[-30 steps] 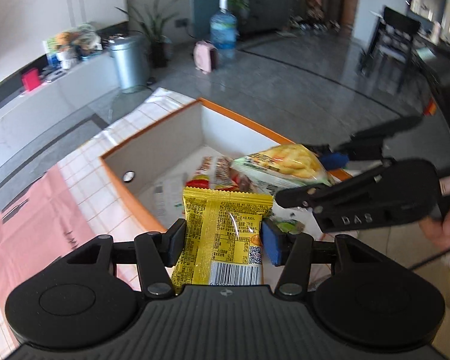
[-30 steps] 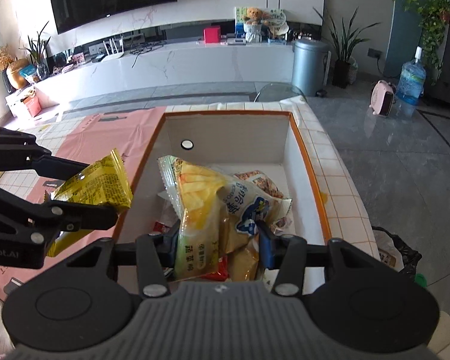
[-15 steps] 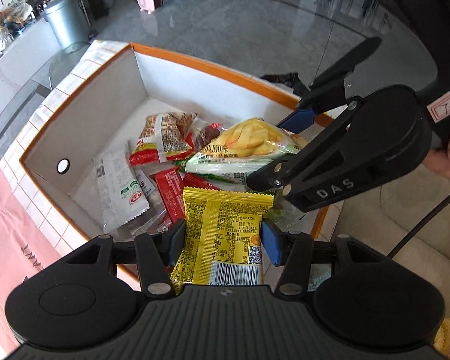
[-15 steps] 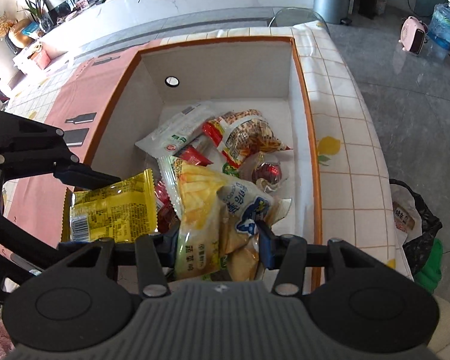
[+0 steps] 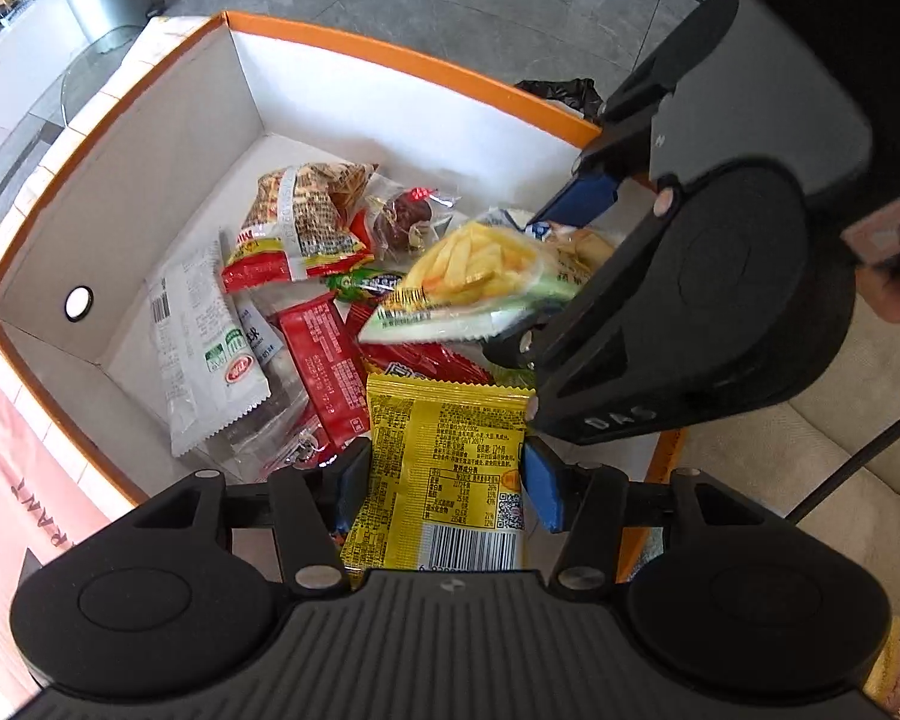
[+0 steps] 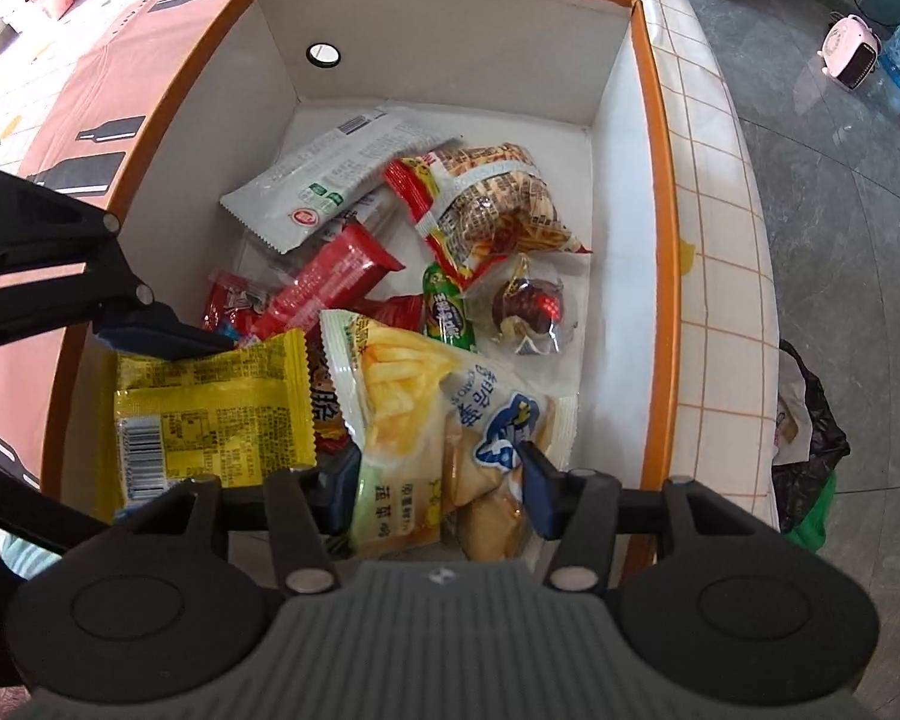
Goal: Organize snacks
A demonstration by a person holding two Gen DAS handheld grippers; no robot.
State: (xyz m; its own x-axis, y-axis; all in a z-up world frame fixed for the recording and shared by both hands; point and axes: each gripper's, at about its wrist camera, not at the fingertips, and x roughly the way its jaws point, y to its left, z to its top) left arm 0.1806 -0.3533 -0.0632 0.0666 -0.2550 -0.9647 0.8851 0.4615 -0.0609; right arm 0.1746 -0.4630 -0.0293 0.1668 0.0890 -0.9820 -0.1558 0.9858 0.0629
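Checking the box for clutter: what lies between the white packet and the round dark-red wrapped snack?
In the right wrist view, the noodle-snack bag lies between the white packet and the dark-red wrapped snack.

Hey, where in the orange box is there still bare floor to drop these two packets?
Bare floor lies along the right wall beside the wrapped dark sweet, and at the far wall behind the white packet. The middle and near left are piled up.
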